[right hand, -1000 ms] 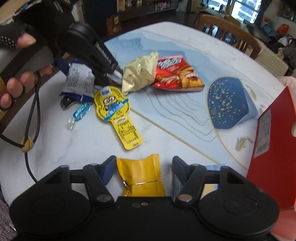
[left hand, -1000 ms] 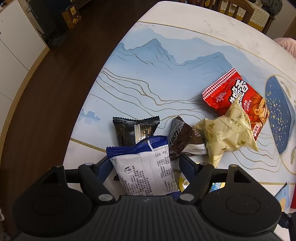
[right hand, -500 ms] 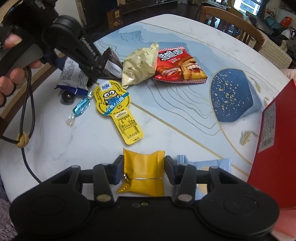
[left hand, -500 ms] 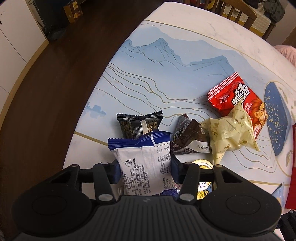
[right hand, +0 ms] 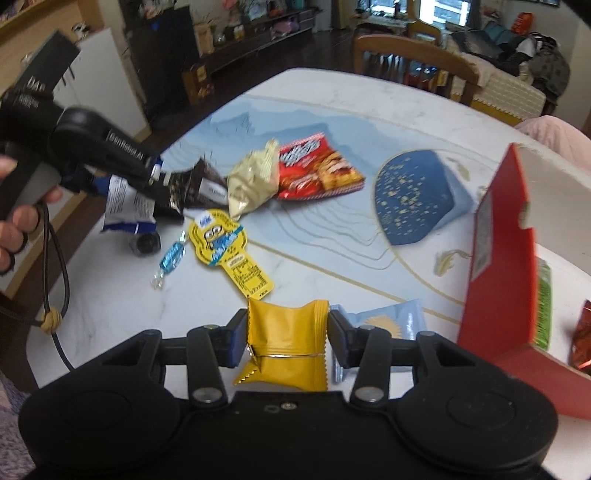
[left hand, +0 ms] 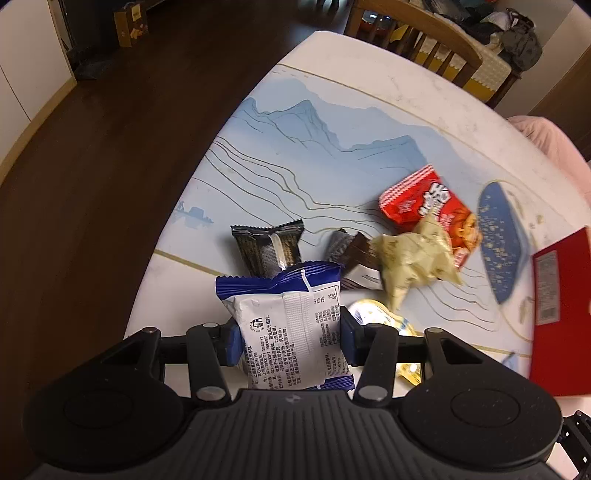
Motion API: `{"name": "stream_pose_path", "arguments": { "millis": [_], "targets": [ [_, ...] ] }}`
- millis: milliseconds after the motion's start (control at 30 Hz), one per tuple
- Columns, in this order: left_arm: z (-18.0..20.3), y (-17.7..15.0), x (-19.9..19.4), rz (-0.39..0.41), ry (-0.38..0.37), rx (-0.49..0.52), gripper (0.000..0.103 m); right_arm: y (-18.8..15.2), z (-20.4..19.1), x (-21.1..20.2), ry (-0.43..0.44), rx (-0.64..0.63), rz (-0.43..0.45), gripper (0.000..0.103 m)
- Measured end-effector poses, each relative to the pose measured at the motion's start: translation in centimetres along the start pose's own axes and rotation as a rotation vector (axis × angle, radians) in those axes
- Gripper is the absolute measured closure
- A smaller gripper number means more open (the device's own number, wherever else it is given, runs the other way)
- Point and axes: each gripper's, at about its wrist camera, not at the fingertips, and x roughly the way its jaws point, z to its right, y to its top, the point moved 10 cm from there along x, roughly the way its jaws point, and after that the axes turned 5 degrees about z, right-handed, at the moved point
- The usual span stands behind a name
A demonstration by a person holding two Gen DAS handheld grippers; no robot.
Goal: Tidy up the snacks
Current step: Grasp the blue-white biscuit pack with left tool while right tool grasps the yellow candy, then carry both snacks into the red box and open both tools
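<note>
My left gripper [left hand: 290, 338] is shut on a blue and white snack packet [left hand: 291, 325], held above the table's left edge. From the right wrist view the same left gripper [right hand: 122, 173] shows at far left with that blue and white packet [right hand: 125, 206] hanging from it. My right gripper [right hand: 286, 339] is shut on a yellow snack packet [right hand: 286, 347], lifted off the table. On the table lie a black packet [left hand: 269, 249], a dark brown packet [left hand: 354, 258], a cream bag [left hand: 413, 262], a red chip bag [left hand: 432, 210] and a yellow cartoon packet [right hand: 225, 247].
A red box [right hand: 498, 280] stands open at the right with wrappers inside. A pale blue packet [right hand: 391, 321] lies under my right gripper, and a blue wrapped candy [right hand: 170, 258] lies near the yellow cartoon packet. Wooden chairs [left hand: 417, 33] stand beyond the table [left hand: 332, 140]; a person's hand [right hand: 14, 229] holds the left gripper.
Both grippers closed on their packets, blue and white in the left, yellow in the right, then rose off the table with them. More of the red box has come into view.
</note>
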Motion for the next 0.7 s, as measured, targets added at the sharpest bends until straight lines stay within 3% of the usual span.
{"name": "stream_pose_path", "arguments": {
  "millis": [333,700],
  "targets": [
    [3.0,-0.9,-4.7,0.03,-0.116,0.051,0.054,1.6,1.8,-5.9,-0.055,0.052,0.101,0.058],
    [12.6,-2.3,-8.9,0.057,-0.266,0.225,0.054,2.5,7.8,-11.1,-0.16,0.11,0.194,0.058]
  ]
}}
